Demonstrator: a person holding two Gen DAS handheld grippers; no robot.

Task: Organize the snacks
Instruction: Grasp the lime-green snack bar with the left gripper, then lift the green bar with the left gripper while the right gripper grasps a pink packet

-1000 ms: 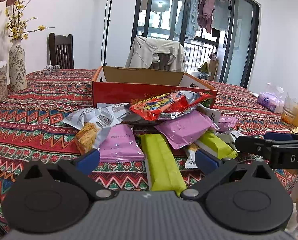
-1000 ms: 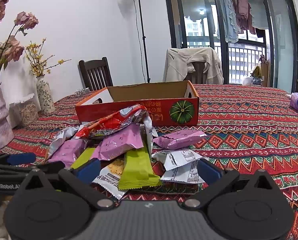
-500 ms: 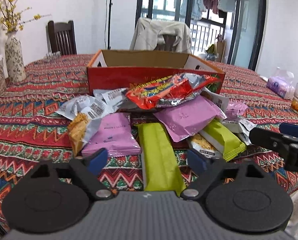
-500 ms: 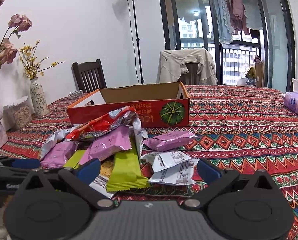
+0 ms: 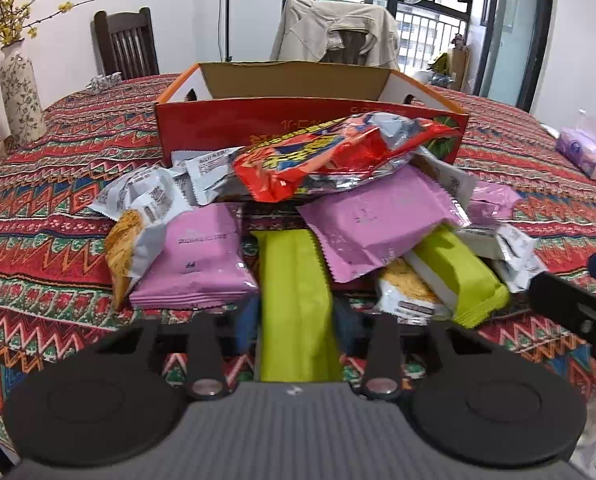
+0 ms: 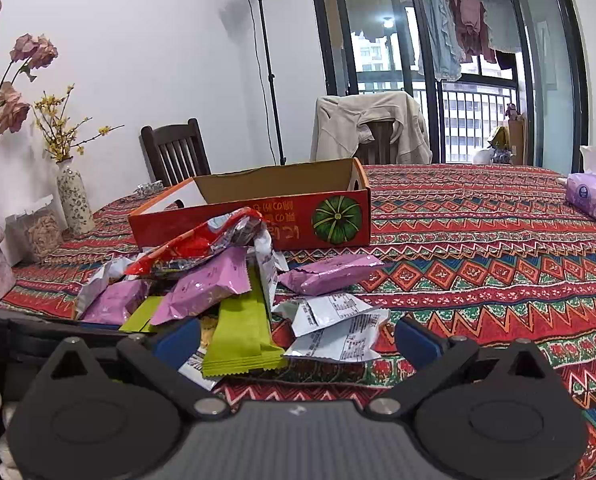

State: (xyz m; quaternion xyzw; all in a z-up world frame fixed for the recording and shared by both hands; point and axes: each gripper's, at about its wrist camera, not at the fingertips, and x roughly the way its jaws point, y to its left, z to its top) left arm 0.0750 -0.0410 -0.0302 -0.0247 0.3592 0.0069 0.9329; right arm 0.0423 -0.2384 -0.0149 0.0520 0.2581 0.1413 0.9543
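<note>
In the left wrist view, the left gripper point(image 5: 296, 322) has just been closing and its blue pads now sit against either side of a long green snack bar point(image 5: 296, 300), which runs straight ahead between the jaws; the grip looks closed on it. Just left of the jaws lies a pink packet point(image 5: 200, 260) with a white-and-orange packet point(image 5: 138, 224) leaning on it. Ahead and slightly right, a second pink packet point(image 5: 374, 220) overlaps the bar's far end, and a red foil bag point(image 5: 330, 156) tops the heap. Beyond that stands the open red cardboard box point(image 5: 298, 120) on the patterned tablecloth point(image 5: 46, 208). Another green bar point(image 5: 458, 276) lies to the right, near the other tool's dark finger at the frame edge. In the right wrist view, the right gripper point(image 6: 296, 338) stands with its jaws wide apart and nothing clamped; a green bar point(image 6: 242, 332) and white packets point(image 6: 338, 328) lie just ahead between them. The box point(image 6: 258, 216) sits farther ahead, a lone pink packet point(image 6: 330, 274) in front of it.
</note>
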